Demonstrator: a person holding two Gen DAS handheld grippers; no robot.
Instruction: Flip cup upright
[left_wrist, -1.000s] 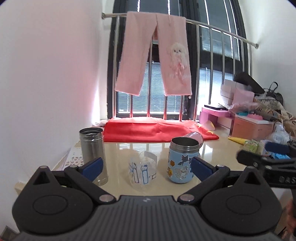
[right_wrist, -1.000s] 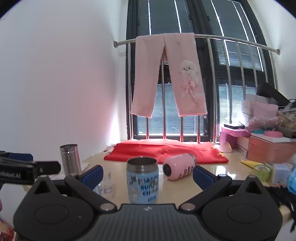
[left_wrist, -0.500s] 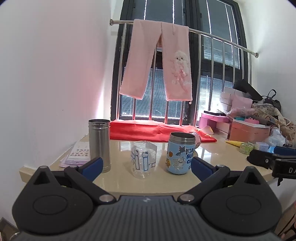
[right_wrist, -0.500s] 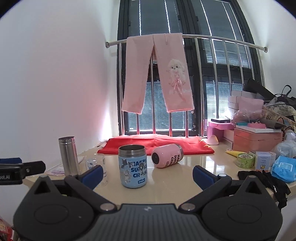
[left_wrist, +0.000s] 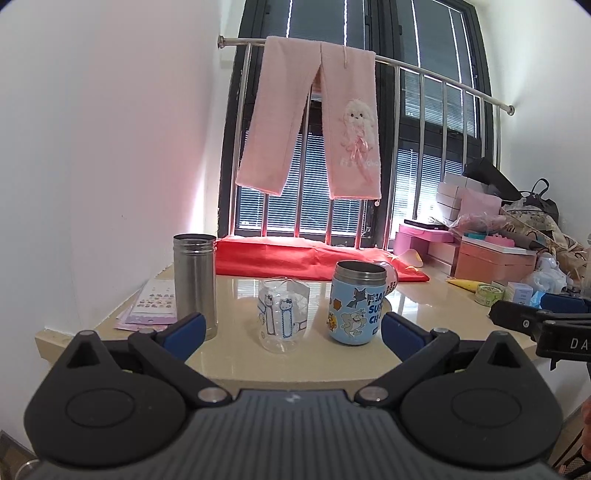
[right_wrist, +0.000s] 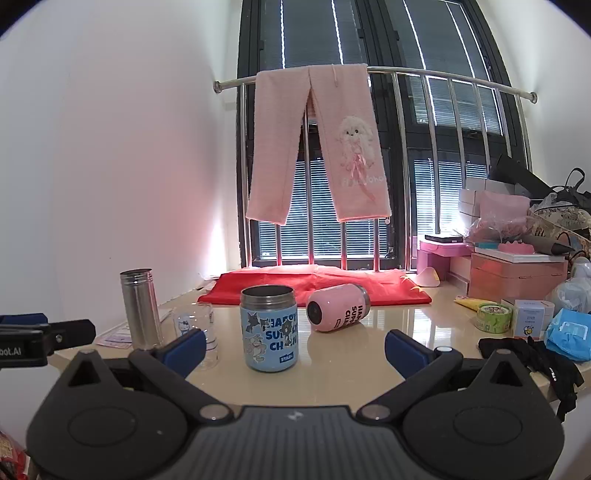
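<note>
Approaching pink cup (right_wrist: 339, 308) lying sideways on desk (right_wrist: 351, 365) | both claws released | right claw (right_wrist: 295, 349) should grasp mid-body, rotate rim upward

Left gripper (left_wrist: 291, 328): I hold it level at the table's near edge, jaws spread wide, nothing between the blue pads (left_wrist: 184, 329).
Right gripper (right_wrist: 294, 345): I hold it level too, jaws wide apart and empty, beside the left one at the same near edge.
</note>
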